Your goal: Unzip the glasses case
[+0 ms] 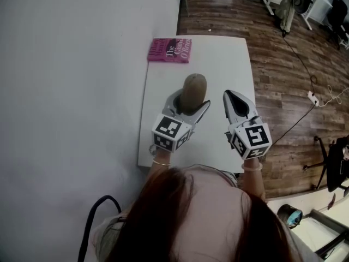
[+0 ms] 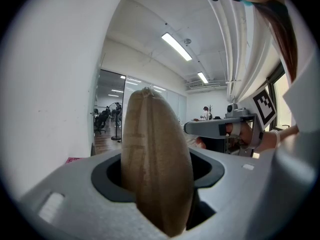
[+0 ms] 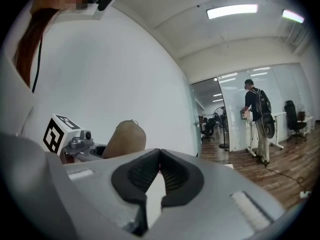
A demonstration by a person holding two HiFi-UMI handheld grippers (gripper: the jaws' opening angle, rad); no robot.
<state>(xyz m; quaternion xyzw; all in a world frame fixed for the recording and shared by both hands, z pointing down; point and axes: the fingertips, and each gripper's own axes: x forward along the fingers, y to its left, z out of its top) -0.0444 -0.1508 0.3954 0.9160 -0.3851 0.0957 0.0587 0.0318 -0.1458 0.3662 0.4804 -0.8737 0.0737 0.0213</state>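
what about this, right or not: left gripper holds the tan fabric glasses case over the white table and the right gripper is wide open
Wrong on the right gripper: it is shut, fingers meeting on nothing, as the right gripper view shows. The left gripper does hold the tan fabric glasses case over the white table.

Left tool (image 1: 188, 105) and right tool (image 1: 229, 96) are both light grey plastic shells, with black ribbed pads (image 3: 177, 176) on the inside. Each has a white cube (image 1: 168, 131) with black square markers on it. Person's got long reddish-brown hair (image 1: 180, 212), a pale top (image 1: 218, 173) and a thin band (image 1: 160, 162) on each wrist.
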